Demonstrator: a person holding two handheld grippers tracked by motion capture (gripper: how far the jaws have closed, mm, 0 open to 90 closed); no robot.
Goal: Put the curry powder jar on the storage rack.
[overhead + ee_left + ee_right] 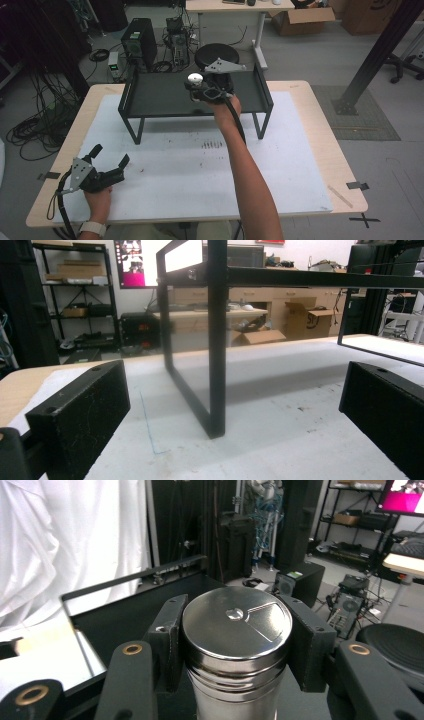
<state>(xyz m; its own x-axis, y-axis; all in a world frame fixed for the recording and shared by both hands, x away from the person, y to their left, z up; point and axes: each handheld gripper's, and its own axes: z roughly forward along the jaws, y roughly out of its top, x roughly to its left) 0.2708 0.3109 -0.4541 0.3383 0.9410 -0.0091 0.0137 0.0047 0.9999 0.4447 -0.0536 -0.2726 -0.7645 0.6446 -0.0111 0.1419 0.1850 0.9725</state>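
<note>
Nearest me, my left tool [109, 156] rests spread on the tabletop [310, 165]; my right tool [235, 630] clamps a steel shaker [235, 630] over the black rack [160, 97].

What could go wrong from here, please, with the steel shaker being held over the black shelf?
The right hand-held gripper clamps the round polished steel shaker just below its lid, so it might slip on the smooth wall. Lowered carelessly, it could knock the raised black metal shelf's side rail or tip over.

Cluttered workshop with grey floor.
Beyond the right gripper [200, 89]: round black stool [216, 55], computer tower [139, 42], tangled cables [35, 127]. Further off, cardboard boxes [302, 20] under a pale desk [239, 6]; white curtain [65, 540] to its left.
</note>
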